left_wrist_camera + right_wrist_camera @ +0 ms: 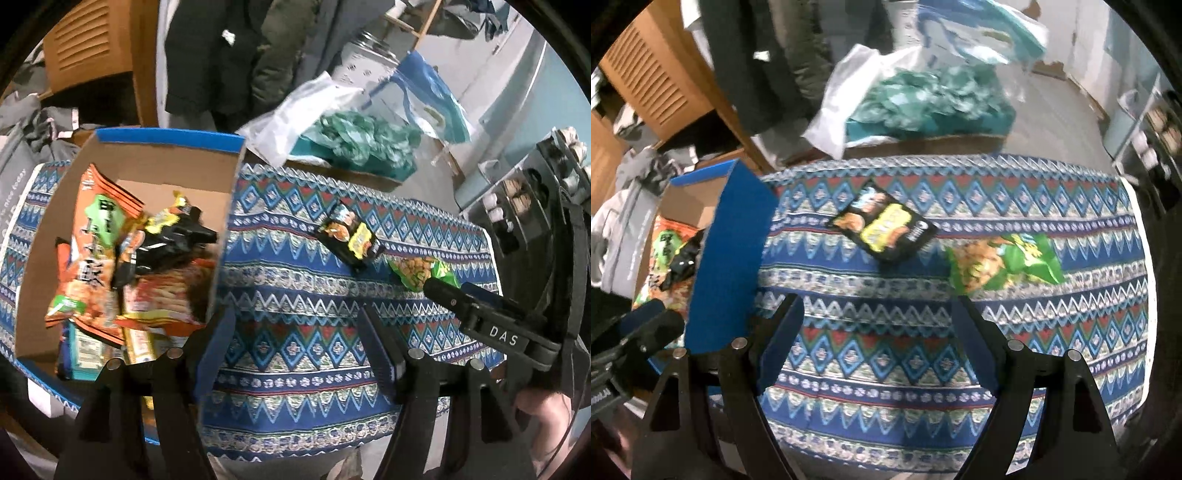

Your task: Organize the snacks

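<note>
At the left of the left wrist view stands a cardboard box (pixel 155 162) with a blue rim, already holding a heap of snack packets: a big orange packet (pixel 92 251) leaning on its left side, a black packet (pixel 173 236) on top of the pile, and more beneath. Just right of the box, low in the frame, the left gripper (pixel 295 350) hangs over the patterned tablecloth (pixel 295 266) with its jaws apart and nothing between them. Further right, in the middle of the cloth, a black snack packet (pixel 349 236) lies flat, and beside it, toward the right edge, a green packet (pixel 421 275) sits partly behind the other tool's tip. In the right wrist view the right gripper (pixel 882 343) is likewise spread wide and empty, low centre, with both loose packets above it. The step in hand looks like fetching the last two packets. Next, a gripper must come down over one, close on its edge, and carry it left to the box.
</note>
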Action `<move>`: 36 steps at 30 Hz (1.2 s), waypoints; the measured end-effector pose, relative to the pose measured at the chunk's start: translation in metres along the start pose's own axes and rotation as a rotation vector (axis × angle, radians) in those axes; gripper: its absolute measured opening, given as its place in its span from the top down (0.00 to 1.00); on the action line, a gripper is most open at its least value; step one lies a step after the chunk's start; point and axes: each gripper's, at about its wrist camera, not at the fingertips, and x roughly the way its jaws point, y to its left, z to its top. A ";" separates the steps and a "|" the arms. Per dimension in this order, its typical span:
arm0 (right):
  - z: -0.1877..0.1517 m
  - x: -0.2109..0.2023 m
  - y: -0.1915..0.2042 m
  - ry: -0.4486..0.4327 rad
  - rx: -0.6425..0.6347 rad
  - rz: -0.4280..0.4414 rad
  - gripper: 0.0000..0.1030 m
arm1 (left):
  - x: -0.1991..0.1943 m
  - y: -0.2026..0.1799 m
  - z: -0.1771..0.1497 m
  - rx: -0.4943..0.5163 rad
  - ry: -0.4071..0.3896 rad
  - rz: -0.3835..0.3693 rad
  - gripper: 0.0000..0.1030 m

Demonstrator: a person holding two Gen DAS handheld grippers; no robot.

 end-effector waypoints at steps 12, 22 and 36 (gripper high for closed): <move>0.000 0.020 -0.060 0.028 0.137 -0.051 0.19 | 0.045 -0.026 0.010 -0.027 0.081 0.026 0.31; 0.043 0.051 -0.062 0.047 0.033 -0.132 0.19 | 0.099 -0.032 0.045 -0.082 0.139 0.086 0.31; 0.095 0.140 -0.073 0.138 -0.019 -0.226 0.19 | 0.167 -0.023 0.084 -0.161 0.191 0.138 0.31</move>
